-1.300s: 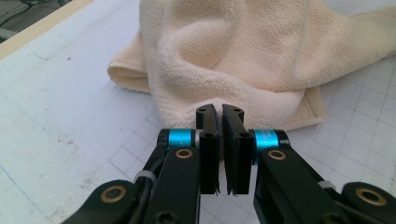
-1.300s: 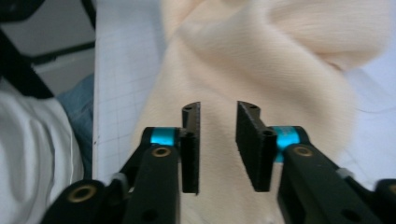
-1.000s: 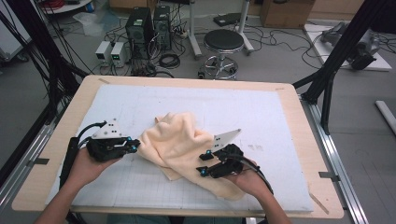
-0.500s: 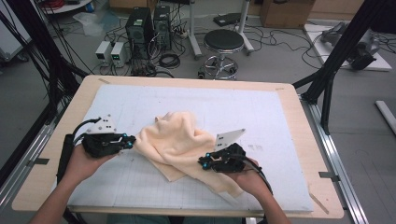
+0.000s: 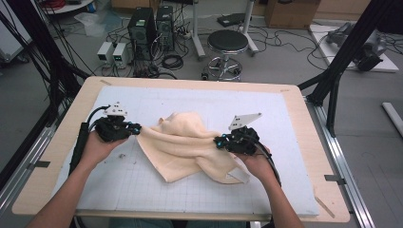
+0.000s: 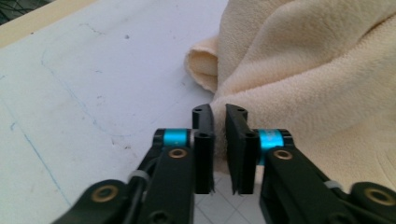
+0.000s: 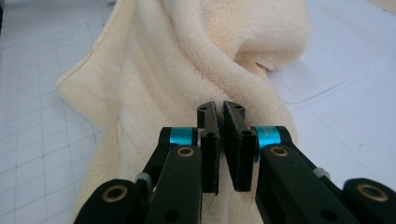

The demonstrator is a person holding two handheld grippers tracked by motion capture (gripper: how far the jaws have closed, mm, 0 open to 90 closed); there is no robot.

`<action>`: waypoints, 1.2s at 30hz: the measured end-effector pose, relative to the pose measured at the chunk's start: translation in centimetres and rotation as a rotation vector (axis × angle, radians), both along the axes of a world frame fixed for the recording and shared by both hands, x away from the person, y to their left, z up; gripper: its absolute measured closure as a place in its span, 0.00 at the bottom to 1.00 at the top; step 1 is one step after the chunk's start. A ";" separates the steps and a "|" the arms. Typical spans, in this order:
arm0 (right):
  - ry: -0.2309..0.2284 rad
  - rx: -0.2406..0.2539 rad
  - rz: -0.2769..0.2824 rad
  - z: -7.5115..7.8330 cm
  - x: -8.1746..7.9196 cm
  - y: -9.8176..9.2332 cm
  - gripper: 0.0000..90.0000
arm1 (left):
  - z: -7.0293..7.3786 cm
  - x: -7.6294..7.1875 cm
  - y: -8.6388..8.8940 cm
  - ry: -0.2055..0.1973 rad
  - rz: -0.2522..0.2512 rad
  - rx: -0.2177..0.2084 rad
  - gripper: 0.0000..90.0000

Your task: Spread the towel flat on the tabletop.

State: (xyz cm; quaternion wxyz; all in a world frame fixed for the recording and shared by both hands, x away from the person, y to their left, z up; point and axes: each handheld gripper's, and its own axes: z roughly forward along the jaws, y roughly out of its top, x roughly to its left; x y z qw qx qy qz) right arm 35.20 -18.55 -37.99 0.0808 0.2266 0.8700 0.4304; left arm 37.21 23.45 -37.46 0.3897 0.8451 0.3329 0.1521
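A cream towel [image 5: 185, 140] lies rumpled on the white gridded mat [image 5: 190, 99]. My left gripper [image 5: 139, 129] sits at the towel's left corner. In the left gripper view the towel [image 6: 317, 70] lies just beyond and to the right of the left gripper [image 6: 218, 112]. Its jaws have just been opening, and a narrow gap shows between them with no cloth in it. My right gripper [image 5: 217, 141] is at the towel's right side. In the right gripper view the right gripper [image 7: 220, 108] is shut, its tips pinching a fold of the towel [image 7: 187, 56].
The mat covers a wooden table [image 5: 304, 118] with bare rims on each side. On the floor past the far edge are a black stool [image 5: 228, 42], computer towers [image 5: 152, 28] and several cables. Black frame posts [image 5: 342, 61] rise at the right.
Both grippers have moved farther from the person, the right one also to the right. The towel now stretches wider between them.
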 end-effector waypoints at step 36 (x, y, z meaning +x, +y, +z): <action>-0.011 0.015 0.055 0.4 -2.7 -1.4 0.65 | -3.7 -7.9 -7.9 0.041 -0.323 -0.100 0.60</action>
